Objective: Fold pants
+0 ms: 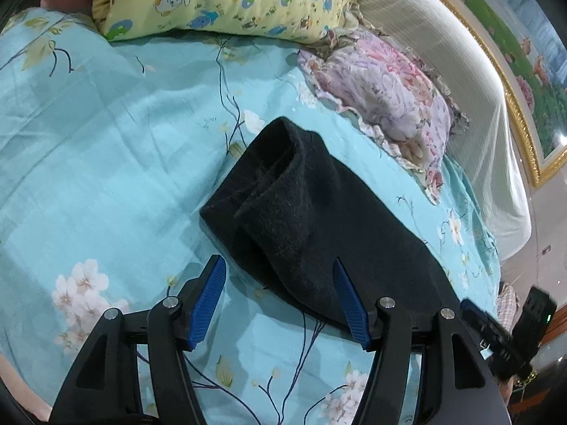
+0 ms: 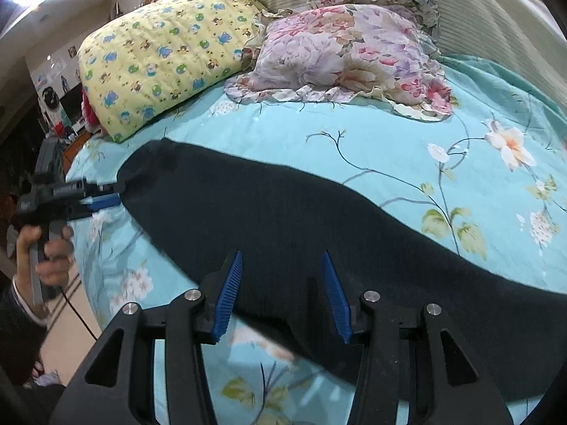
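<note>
Black pants (image 1: 301, 205) lie on a turquoise floral bedsheet (image 1: 106, 141), folded lengthwise into a long strip. In the left wrist view one end of the strip shows a rolled edge. My left gripper (image 1: 278, 265) is open, its blue pads either side of the pants' near edge, holding nothing. In the right wrist view the pants (image 2: 283, 219) stretch from left to lower right. My right gripper (image 2: 283, 258) is open just above the cloth. The left gripper (image 2: 102, 194) shows there at the pants' left end, held by a hand.
A yellow cartoon-print pillow (image 1: 226, 0) and a pink floral pillow (image 1: 382, 92) lie at the head of the bed, against a white headboard (image 1: 443, 53). The bed's edge and the floor (image 2: 71, 318) are at lower left in the right wrist view.
</note>
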